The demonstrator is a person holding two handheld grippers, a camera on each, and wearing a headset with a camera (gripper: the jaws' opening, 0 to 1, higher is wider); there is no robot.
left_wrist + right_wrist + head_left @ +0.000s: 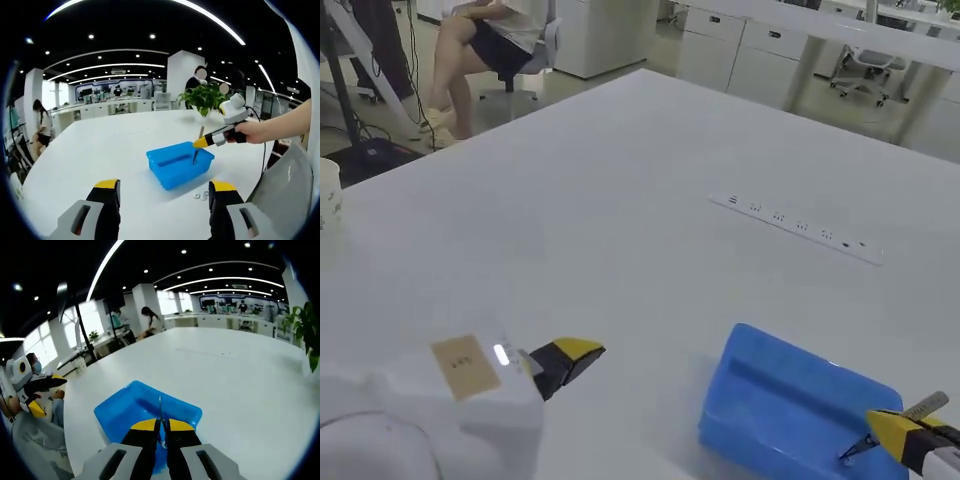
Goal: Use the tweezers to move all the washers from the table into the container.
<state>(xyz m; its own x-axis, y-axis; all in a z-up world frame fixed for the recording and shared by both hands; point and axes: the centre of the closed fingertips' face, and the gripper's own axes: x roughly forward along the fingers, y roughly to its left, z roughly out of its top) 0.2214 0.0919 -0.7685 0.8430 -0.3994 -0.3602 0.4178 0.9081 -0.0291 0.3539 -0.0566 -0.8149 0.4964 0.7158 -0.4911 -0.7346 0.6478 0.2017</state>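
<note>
Washers [201, 195], small silvery rings, count unclear, lie on white table [620, 200] just ahead of my left gripper [162, 187], by its right-hand jaw and just outside blue container [180, 162]. Container is a shallow open blue tray sitting directly under my right gripper [161, 426]. Right jaws are pinched together on thin metal tweezers [160, 407], tips angled down inside the container. I can't tell if they carry a washer. Left jaws are spread wide with nothing between them, held level over the table, pointing toward the container.
</note>
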